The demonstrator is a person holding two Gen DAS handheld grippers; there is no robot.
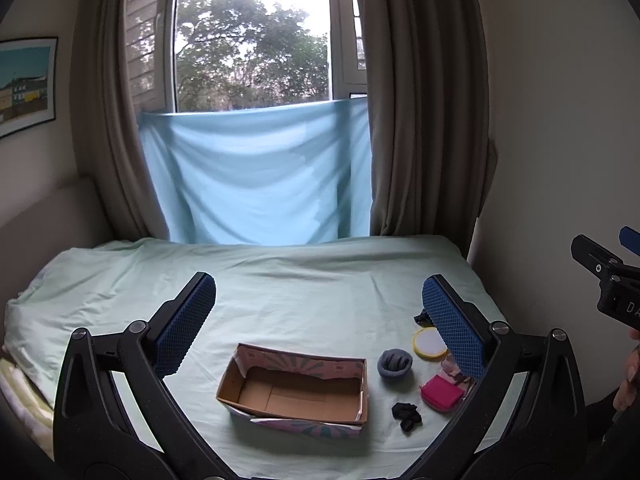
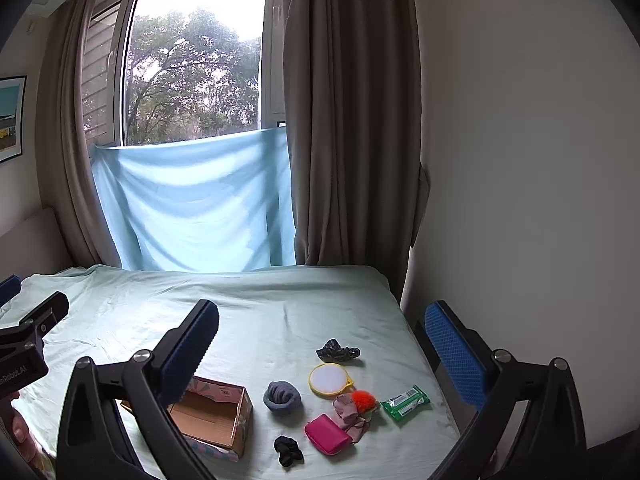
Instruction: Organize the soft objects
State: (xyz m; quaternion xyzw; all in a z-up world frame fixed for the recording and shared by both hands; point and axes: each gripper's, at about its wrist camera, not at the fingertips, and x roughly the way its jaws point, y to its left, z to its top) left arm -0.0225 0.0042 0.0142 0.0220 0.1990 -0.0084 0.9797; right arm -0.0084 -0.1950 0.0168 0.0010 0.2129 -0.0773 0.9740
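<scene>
Lying on the pale green bed sheet [image 2: 280, 312], the open cardboard box [image 1: 294, 390] runs lengthwise left to right, mouth upward. Just right of it sit a grey rolled sock [image 2: 281, 397], black scrunchie [image 2: 288, 450] and pink pouch [image 2: 326, 434]. Left claw [image 1: 318, 312] and right claw [image 2: 322, 340] hover spread, empty.

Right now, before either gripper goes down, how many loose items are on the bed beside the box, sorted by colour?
Black or dark: 2, scrunchie, dark patterned cloth
Grey: 1, rolled sock
Pink: 2, pouch, floral fabric
Yellow-rimmed: 1, round pad
Orange: 1, pom-pom
Green: 1, packet
Total: 8; the box holds nothing.
</scene>
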